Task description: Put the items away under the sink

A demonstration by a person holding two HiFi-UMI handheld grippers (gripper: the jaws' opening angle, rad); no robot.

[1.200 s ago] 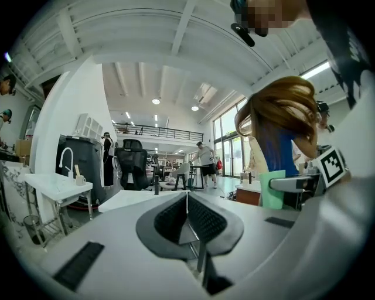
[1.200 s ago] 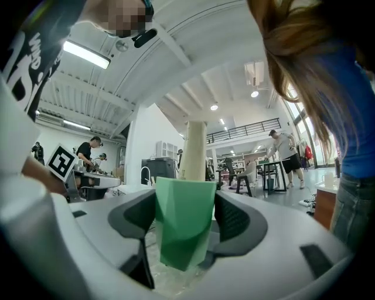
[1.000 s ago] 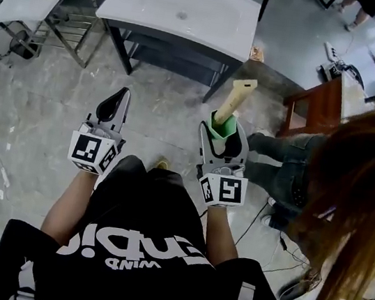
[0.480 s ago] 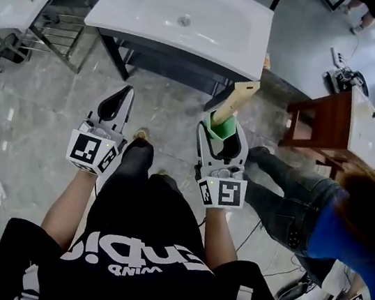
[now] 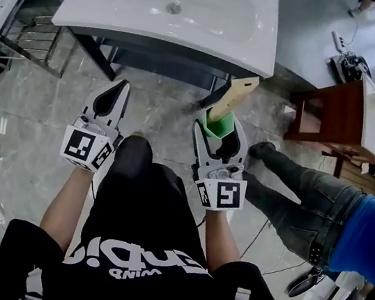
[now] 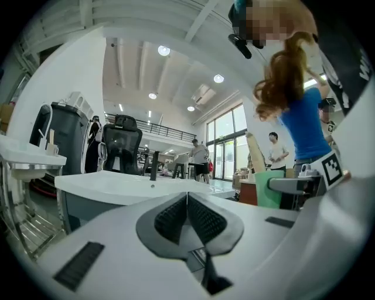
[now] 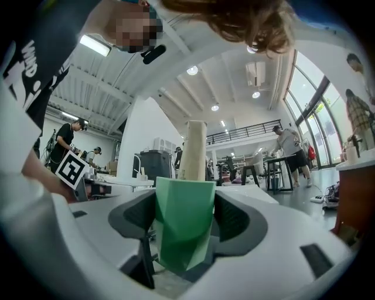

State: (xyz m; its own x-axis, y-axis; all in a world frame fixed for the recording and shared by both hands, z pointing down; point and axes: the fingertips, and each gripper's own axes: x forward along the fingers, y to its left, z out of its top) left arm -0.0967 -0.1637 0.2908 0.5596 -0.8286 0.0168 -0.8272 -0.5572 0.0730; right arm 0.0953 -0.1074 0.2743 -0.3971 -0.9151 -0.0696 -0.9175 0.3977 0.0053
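The right gripper (image 5: 221,127) clamps a green faceted plastic holder (image 7: 183,228) between its pads. A pale beige squared handle (image 5: 232,96) sticks out of the holder beyond the jaw tips (tilted toward the basin). Held level, the holder hangs just in front of the white ceramic sink (image 5: 190,46) on its dark metal stand (image 5: 160,65), near the right front corner. The left gripper (image 6: 187,215) has its jaws pressed together on nothing.

Brown wooden cabinet (image 5: 320,114) at right. Bystander in jeans (image 5: 300,199) just beside it. Metal rack (image 5: 28,39) far left.
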